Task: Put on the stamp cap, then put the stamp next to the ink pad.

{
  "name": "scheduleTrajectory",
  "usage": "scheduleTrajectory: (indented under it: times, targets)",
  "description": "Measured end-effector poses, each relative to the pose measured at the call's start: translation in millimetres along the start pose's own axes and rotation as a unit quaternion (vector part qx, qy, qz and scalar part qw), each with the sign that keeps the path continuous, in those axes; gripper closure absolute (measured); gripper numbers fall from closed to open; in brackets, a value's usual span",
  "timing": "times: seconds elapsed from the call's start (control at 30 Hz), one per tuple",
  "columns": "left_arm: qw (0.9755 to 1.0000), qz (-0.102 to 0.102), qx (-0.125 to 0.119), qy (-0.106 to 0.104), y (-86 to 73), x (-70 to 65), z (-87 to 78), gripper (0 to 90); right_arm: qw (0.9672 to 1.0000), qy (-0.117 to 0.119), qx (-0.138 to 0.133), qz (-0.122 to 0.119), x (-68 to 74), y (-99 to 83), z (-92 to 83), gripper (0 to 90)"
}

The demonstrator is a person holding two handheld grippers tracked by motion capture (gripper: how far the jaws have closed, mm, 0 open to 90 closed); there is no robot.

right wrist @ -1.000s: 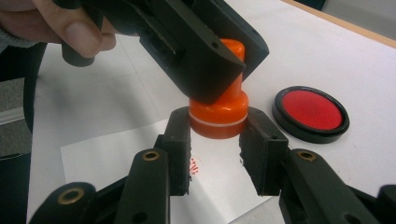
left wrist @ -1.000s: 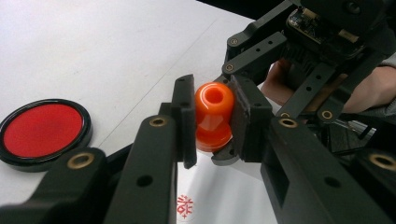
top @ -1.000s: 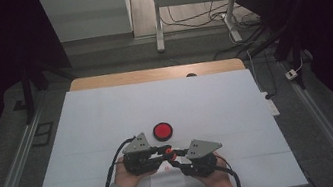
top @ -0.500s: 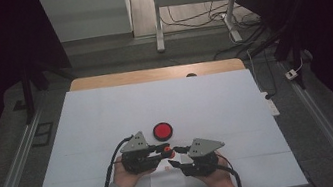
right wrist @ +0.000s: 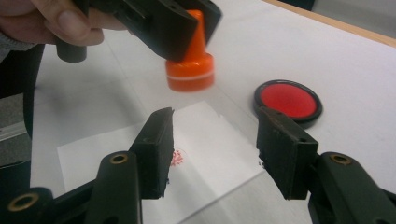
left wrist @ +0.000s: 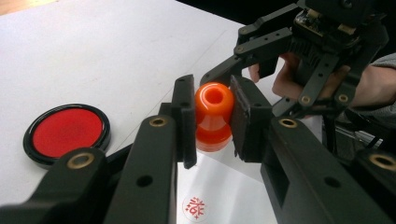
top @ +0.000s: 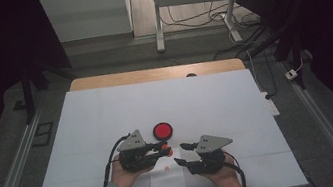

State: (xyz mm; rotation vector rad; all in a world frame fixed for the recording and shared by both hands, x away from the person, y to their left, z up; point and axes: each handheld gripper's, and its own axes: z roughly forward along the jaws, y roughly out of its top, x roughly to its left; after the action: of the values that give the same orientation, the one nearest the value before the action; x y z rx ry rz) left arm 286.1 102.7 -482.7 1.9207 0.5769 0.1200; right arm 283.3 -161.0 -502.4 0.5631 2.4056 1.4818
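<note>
Hovering over the stamped paper slip (right wrist: 140, 154), the orange stamp (left wrist: 214, 116) sits clamped in the left gripper (left wrist: 212, 119); the right gripper (right wrist: 212, 149), its jaws just opened, holds nothing. Next likely: parking the stamp beside the ink pad (top: 163, 131).

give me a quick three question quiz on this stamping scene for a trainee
1. True or false: the left tongs are shut on the orange plastic stamp.
2. What lies between the open jaws of the right tongs? A) round red ink pad in a black case B) white paper sheet with a red stamp mark C) nothing
3. Fill in: the round red ink pad rests on the white ____.

Key:
1. True.
2. B: the white paper sheet bearing the red stamp mark.
3. Table.
</note>
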Motion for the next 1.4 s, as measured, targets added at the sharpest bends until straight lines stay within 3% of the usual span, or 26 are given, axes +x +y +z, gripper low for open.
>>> scheduleTrajectory:
  times: [0.5,1.0,1.4]
  targets:
    - [0.9998,-0.011,-0.004,0.014,0.0,10.1,-7.5,72.1,0.9988,-0.042,0.000,0.024,-25.8,-14.7,-37.0,44.1]
    - [0.9982,-0.027,-0.007,0.054,-2.6,30.5,-21.4,72.1,0.9936,-0.106,0.009,0.038,-49.5,-34.7,-81.3,43.8]
    - [0.9955,-0.042,0.001,0.085,-5.5,48.3,-24.7,72.0,0.9914,-0.122,0.011,0.046,-56.9,-44.2,-99.3,43.7]
